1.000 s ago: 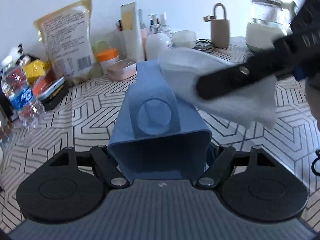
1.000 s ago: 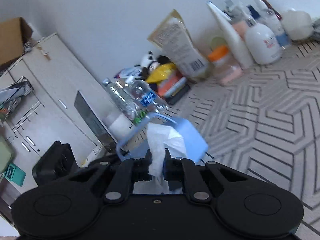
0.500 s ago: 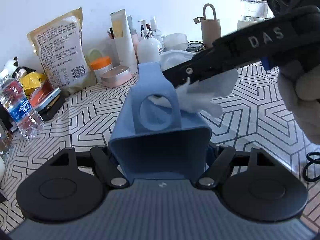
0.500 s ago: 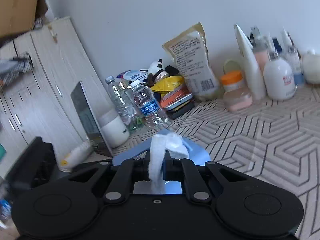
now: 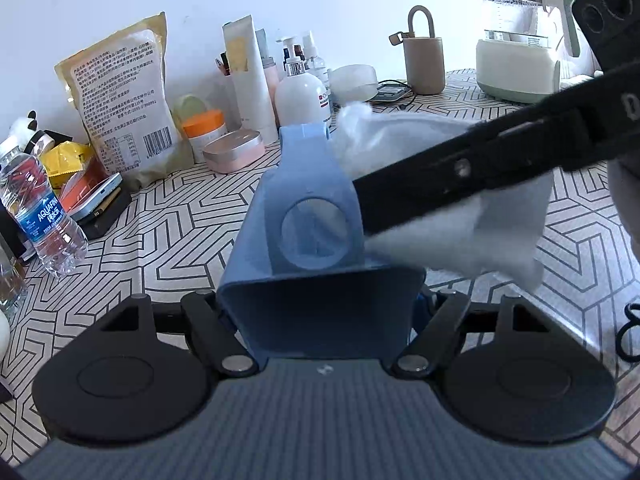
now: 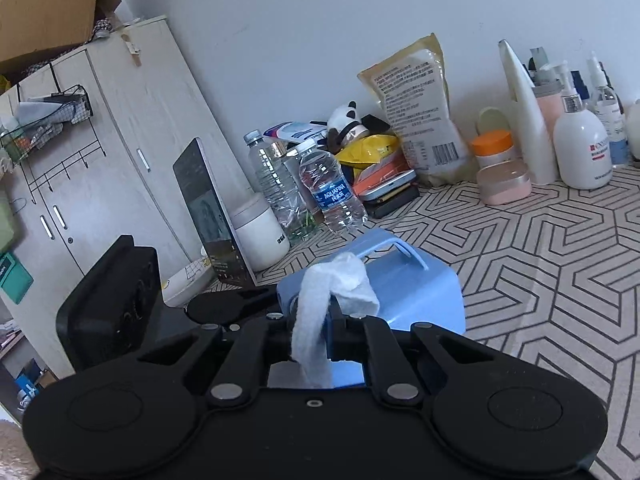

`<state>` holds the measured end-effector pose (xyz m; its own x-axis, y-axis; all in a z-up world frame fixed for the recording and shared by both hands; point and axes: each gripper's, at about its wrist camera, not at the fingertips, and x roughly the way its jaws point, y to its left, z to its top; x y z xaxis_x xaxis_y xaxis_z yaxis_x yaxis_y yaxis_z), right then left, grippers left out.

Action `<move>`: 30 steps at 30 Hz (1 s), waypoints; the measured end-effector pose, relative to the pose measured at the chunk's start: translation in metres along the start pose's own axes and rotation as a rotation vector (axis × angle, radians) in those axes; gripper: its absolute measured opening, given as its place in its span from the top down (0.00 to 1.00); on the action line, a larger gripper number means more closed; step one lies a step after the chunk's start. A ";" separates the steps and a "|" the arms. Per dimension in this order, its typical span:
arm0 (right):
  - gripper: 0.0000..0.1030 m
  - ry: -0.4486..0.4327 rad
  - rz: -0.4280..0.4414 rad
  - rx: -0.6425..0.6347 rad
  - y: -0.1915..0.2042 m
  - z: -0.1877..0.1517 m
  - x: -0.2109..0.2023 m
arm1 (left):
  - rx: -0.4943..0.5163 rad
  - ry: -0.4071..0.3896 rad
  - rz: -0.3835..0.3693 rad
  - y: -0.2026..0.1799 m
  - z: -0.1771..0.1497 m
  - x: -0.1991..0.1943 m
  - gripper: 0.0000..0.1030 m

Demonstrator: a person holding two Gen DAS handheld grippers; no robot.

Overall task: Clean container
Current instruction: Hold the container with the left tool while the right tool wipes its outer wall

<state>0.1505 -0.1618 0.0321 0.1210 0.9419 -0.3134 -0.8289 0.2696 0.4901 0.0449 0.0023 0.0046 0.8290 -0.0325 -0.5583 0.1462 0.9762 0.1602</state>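
- Left gripper [image 5: 320, 312] clamped on the near end of the blue plastic container [image 5: 316, 248], held above the patterned tabletop [image 5: 168, 232], round hole in its upper face turned toward the camera.
- Right gripper [image 6: 316, 320] pinched shut on a white wipe [image 6: 320, 312], folds of it draped over the fingertips and pressed to the container's [image 6: 400, 292] near corner.
- In the left wrist view, right gripper [image 5: 460, 184] reaching in across the container's right side, wipe [image 5: 472, 232] spread beneath and behind it, against the container's right edge.
- Beside the container on its left, an Aquafina water bottle [image 5: 40, 216] standing next to a stack of flat devices [image 5: 96, 200].
- Beyond the container's far tip, a pink lidded case [image 5: 234, 156], an orange-capped jar [image 5: 204, 132] and a white pump bottle [image 5: 302, 96].
- Behind those, against the wall, a large printed food pouch [image 5: 120, 100] and a tall white tube [image 5: 248, 76].
- Far right of the container, a beige cylindrical holder with loop handle [image 5: 424, 60] and a glass electric kettle on a pale base [image 5: 520, 36].
- In the right wrist view, left of the container, a tablet [image 6: 208, 208] propped upright, a white cup [image 6: 260, 236] just beside it, and a pale cupboard [image 6: 100, 152] further back.
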 end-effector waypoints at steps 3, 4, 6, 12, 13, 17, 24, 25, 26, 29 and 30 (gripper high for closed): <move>0.89 -0.015 -0.077 0.029 -0.006 0.000 -0.006 | -0.002 0.001 -0.002 -0.001 0.000 0.000 0.27; 0.89 -0.016 -0.105 0.033 -0.008 0.000 -0.006 | -0.004 0.002 -0.003 0.000 0.000 -0.001 0.27; 0.89 -0.026 -0.107 0.075 -0.019 0.000 -0.007 | -0.013 0.004 -0.008 0.001 0.000 -0.001 0.27; 0.87 -0.079 -0.052 0.197 -0.043 -0.008 -0.006 | -0.011 0.004 -0.004 0.000 -0.001 -0.001 0.27; 0.86 -0.092 -0.048 0.221 -0.047 -0.010 -0.006 | -0.009 0.003 -0.003 0.000 -0.001 -0.002 0.27; 0.85 -0.103 -0.020 0.288 -0.057 -0.013 -0.007 | 0.004 0.001 0.008 -0.001 -0.001 -0.002 0.27; 0.82 -0.100 -0.063 0.245 -0.050 -0.015 -0.010 | 0.020 0.002 0.020 -0.002 0.001 -0.001 0.27; 0.82 -0.096 -0.081 0.240 -0.050 -0.015 -0.010 | 0.022 0.001 0.021 -0.002 0.001 -0.001 0.27; 0.82 -0.090 -0.103 0.237 -0.050 -0.016 -0.010 | 0.021 0.002 0.019 0.000 0.001 0.000 0.27; 0.81 -0.045 -0.161 0.194 -0.046 -0.017 -0.004 | 0.017 0.006 0.022 0.001 0.002 0.001 0.27; 0.81 -0.032 -0.177 0.169 -0.043 -0.017 -0.001 | 0.016 0.007 0.022 0.002 0.002 0.001 0.27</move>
<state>0.1773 -0.1778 -0.0023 0.2755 0.8822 -0.3820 -0.6902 0.4581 0.5601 0.0473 0.0035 0.0057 0.8285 -0.0095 -0.5599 0.1366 0.9731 0.1856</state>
